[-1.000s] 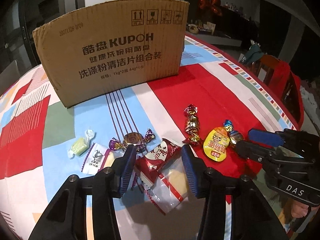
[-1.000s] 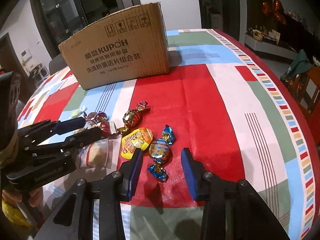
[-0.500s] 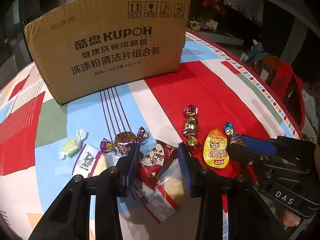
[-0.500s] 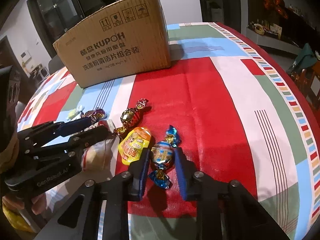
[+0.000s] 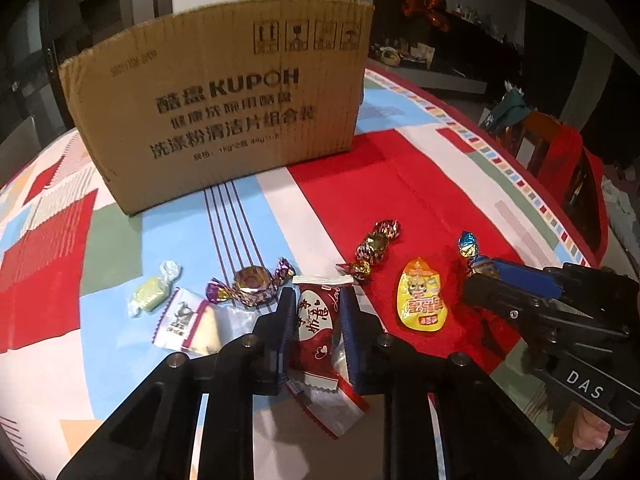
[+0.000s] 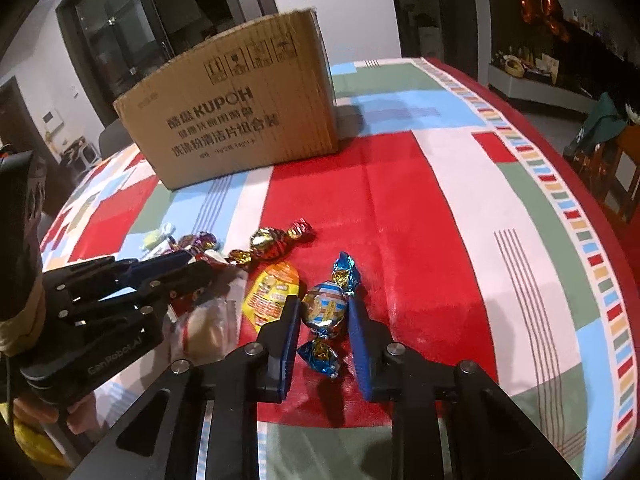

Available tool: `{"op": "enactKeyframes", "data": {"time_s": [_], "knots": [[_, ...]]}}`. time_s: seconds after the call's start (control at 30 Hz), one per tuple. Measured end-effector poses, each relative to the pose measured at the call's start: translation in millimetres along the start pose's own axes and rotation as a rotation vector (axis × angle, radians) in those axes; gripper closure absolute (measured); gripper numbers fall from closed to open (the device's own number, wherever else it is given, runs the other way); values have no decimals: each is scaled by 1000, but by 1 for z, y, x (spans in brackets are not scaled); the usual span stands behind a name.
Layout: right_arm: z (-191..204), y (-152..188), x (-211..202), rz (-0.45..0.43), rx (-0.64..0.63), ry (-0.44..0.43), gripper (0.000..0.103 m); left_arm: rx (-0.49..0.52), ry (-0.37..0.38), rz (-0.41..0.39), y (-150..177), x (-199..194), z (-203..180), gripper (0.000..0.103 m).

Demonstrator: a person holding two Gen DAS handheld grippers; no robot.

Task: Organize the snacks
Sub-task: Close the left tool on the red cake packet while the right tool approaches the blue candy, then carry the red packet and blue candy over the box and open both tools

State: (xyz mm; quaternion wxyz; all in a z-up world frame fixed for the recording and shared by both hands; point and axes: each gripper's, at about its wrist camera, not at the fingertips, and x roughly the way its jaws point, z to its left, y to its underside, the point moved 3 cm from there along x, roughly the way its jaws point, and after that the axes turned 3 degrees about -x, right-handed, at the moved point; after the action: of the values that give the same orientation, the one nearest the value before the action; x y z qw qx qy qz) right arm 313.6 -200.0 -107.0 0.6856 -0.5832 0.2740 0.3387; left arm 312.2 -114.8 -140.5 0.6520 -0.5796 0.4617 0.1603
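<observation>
A red snack packet point(image 5: 316, 320) with white hearts sits between the fingers of my left gripper point(image 5: 316, 295). Its jaws are closing and both pads touch the packet's sides. The blue and gold foil candy point(image 6: 324, 308) is held by my right gripper point(image 6: 323, 302), which is shut on its round middle with the twisted ends sticking out. Both grippers are low over the tablecloth point(image 6: 400, 208), side by side. Beyond them stands the open cardboard box point(image 5: 216, 120), its inside hidden.
Loose on the cloth lie a yellow packet point(image 5: 422, 300), a gold and red candy point(image 5: 374, 246), a purple candy point(image 5: 252, 280), a pale green candy point(image 5: 150, 296) and a white packet point(image 5: 188, 320). A clear wrapper point(image 5: 332, 404) lies under the red packet. The table edge curves along the right.
Both grippers narrowed where they stood: the left jaws came in onto the red packet, and the right jaws came together on the blue candy.
</observation>
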Motion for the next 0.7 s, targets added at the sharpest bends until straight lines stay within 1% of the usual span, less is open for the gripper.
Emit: {"op": "enactKeyframes", "data": {"time_s": [0.23, 0.53, 0.7], "knots": [[11, -11, -18, -39, -13, -38, 77, -34, 11, -59, -7, -31, 4, 80], [31, -30, -47, -123, -51, -84, 77, -65, 7, -151, -27, -76, 9, 80], [38, -47, -61, -174, -54, -110, 77, -74, -1, -191, -40, -94, 12, 81]]}}
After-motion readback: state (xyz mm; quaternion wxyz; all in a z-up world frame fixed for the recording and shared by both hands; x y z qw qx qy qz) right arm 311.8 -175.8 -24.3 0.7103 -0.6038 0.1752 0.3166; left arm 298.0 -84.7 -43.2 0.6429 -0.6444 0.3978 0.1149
